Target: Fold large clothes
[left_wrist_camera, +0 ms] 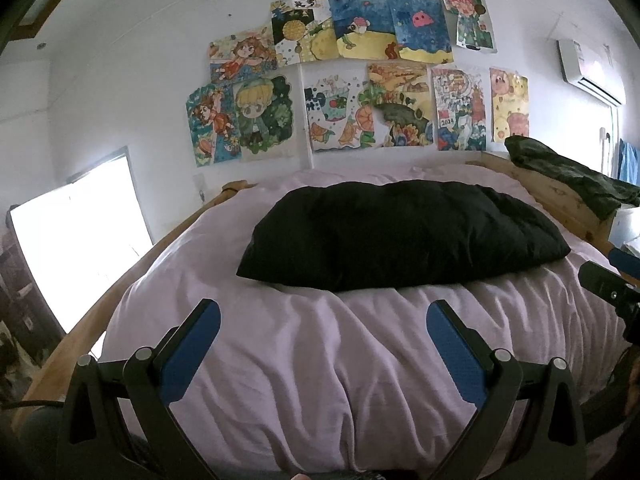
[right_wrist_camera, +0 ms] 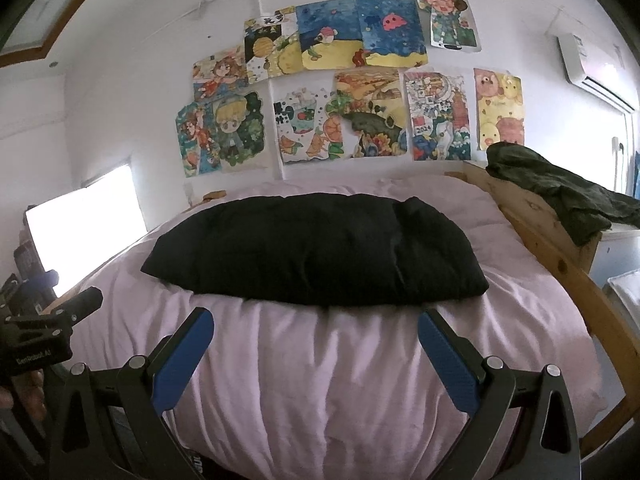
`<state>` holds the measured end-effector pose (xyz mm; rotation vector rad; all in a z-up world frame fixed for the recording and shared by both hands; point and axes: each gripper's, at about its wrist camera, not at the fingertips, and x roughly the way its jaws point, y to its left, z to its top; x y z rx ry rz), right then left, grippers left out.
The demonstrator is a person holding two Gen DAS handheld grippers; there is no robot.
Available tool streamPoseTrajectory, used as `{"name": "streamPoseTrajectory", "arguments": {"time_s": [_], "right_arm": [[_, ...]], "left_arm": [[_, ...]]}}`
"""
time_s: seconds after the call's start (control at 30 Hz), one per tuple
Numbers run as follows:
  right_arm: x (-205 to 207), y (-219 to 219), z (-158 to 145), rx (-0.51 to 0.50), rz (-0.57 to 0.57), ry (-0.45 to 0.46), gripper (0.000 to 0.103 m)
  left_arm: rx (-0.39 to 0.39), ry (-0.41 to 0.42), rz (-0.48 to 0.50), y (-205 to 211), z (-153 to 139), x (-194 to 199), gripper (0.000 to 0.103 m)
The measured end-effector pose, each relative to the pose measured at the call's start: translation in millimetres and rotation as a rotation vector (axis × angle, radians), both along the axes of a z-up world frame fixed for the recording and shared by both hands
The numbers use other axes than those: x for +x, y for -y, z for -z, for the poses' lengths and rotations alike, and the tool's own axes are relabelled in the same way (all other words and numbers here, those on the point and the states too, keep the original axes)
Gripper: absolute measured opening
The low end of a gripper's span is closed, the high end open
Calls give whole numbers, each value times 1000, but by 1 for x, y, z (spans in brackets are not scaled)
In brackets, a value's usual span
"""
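Garment: bulky black folded cloth bundle [left_wrist_camera: 400,236] lying across the middle of the wrinkled pale lilac bedsheet [left_wrist_camera: 320,360], near the wall end.
Left gripper [left_wrist_camera: 323,322]: jaws spread wide, holding nothing, over the sheet short of the bundle.
Right gripper [right_wrist_camera: 316,330]: jaws likewise wide apart, empty.
Bed rail: pine wooden frame [right_wrist_camera: 560,264], dark green crumpled cloth [right_wrist_camera: 560,184] draped on it.

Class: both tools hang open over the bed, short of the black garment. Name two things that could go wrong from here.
1. The bulky, puffy black garment may slip from the open left tool or right tool, spoiling the fold.
2. The wrinkled lilac bedsheet under it could get pinched along with the cloth.
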<state>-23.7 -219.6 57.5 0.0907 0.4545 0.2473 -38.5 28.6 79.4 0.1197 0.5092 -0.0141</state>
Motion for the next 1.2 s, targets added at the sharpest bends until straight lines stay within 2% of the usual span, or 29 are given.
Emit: {"name": "streamPoseTrajectory", "arguments": {"time_s": [1.2], "right_arm": [[0,-1,0,7,6,-5,103]], "left_arm": [[10,1,4,-4,-1,1,101]]}}
